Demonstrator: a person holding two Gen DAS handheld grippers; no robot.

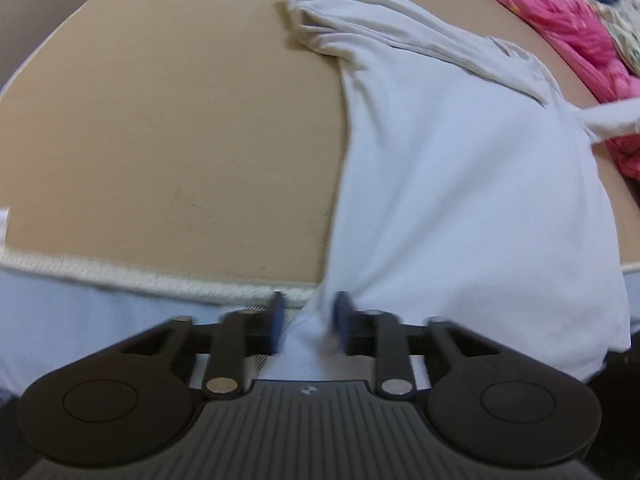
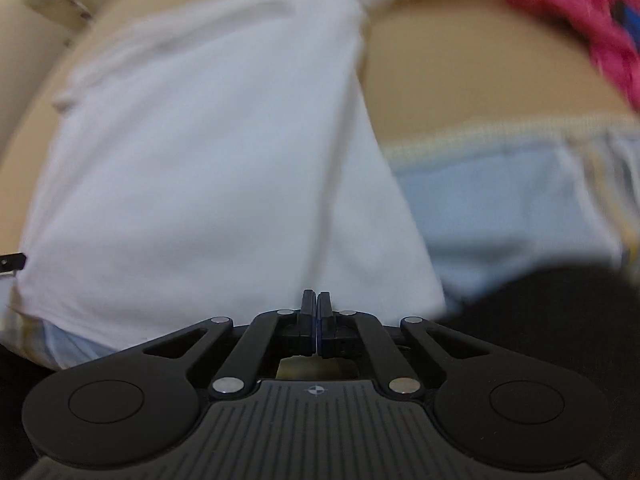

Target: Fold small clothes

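Observation:
A white shirt (image 1: 460, 184) lies spread on the tan table (image 1: 160, 120), one sleeve folded over at the far end. Its near hem hangs over the table's front edge. My left gripper (image 1: 310, 320) is at that hem, and a bunch of the white fabric sits between its blurred blue fingertips (image 1: 280, 316), which stand a little apart. In the right wrist view the same shirt (image 2: 208, 160) fills the left and middle. My right gripper (image 2: 316, 300) is shut, its fingers together right at the shirt's near edge. Whether fabric is pinched between them is hidden.
A pink garment (image 1: 560, 20) and a patterned one (image 1: 624, 32) are piled at the far right of the table. The table has a pale stitched rim (image 1: 160, 280) with a light blue cloth (image 2: 500, 208) hanging below it. Something dark (image 2: 540, 320) is at the lower right.

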